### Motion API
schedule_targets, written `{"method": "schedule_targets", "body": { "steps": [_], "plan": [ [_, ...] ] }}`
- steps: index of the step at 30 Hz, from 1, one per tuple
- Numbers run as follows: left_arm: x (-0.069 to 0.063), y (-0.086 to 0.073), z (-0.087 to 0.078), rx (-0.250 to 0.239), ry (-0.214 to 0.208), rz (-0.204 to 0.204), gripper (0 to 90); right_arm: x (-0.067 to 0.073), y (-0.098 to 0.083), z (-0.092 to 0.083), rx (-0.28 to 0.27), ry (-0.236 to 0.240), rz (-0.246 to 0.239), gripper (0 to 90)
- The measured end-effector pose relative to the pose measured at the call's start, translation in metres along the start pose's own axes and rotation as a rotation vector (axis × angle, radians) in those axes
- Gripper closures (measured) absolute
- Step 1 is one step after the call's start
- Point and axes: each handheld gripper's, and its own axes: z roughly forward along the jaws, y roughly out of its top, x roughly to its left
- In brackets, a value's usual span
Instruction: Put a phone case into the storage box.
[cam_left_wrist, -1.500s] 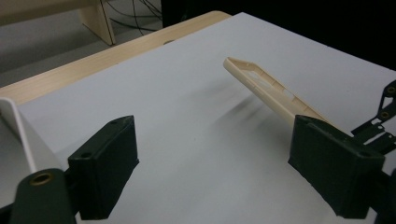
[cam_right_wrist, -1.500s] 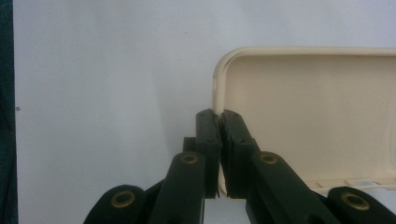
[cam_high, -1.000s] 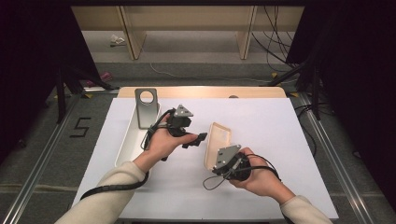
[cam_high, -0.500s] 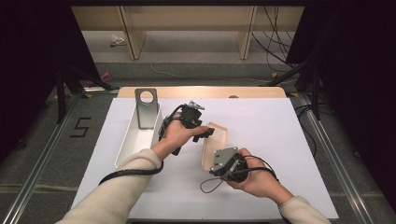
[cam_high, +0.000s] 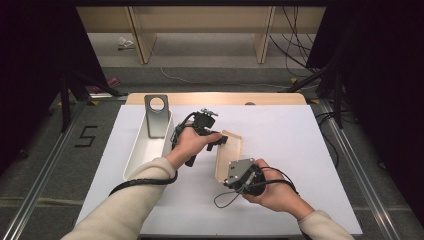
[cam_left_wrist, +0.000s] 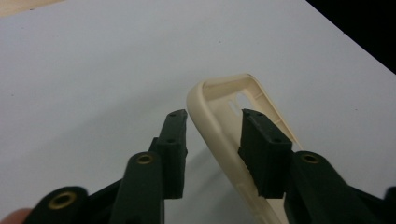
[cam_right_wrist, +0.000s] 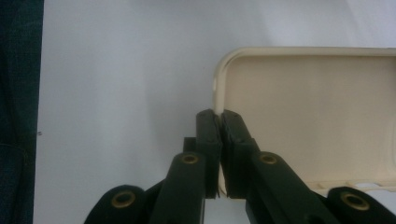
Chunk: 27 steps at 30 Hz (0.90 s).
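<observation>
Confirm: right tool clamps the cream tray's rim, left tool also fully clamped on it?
Not quite. The right tool does clamp the cream tray rim. The left tool straddles the rim, jaws just closing, one pad not touching yet; the left gripper view shows the gap.

- A lab or test studio, not a home.
- White-topped table on metal floor rails.
- Black curtains, loose cables, a floor marker "5".

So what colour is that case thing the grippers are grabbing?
Cream case, best seen in the right gripper view.
</observation>
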Motion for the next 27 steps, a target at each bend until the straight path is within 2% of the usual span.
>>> {"method": "schedule_targets", "body": {
  "steps": [6,10,17,20,22,24,27],
  "plan": [
    [-0.004,0.002,-0.003,-0.029,-0.027,-0.046,71.0,0.001,-0.001,0.004,0.022,0.004,-0.013,87.3],
    [-0.013,0.004,-0.008,-0.058,-0.048,-0.040,75.2,0.001,-0.002,0.007,0.038,0.011,-0.008,87.4],
    [-0.027,0.007,-0.012,-0.109,-0.108,-0.054,81.5,0.000,-0.004,0.013,0.067,0.010,-0.011,87.2],
    [-0.033,0.008,-0.015,-0.137,-0.123,-0.032,82.0,-0.001,-0.005,0.014,0.086,-0.023,-0.019,85.6],
    [-0.034,0.008,-0.017,-0.153,-0.099,0.010,82.1,-0.002,-0.007,0.015,0.079,-0.037,-0.005,78.0],
    [-0.033,0.008,-0.018,-0.169,-0.090,0.026,82.0,-0.003,-0.009,0.014,0.059,-0.059,0.010,70.5],
    [-0.031,0.006,-0.022,-0.202,-0.065,0.069,82.0,-0.006,-0.013,0.011,0.021,-0.092,0.034,53.1]
  ]
}}
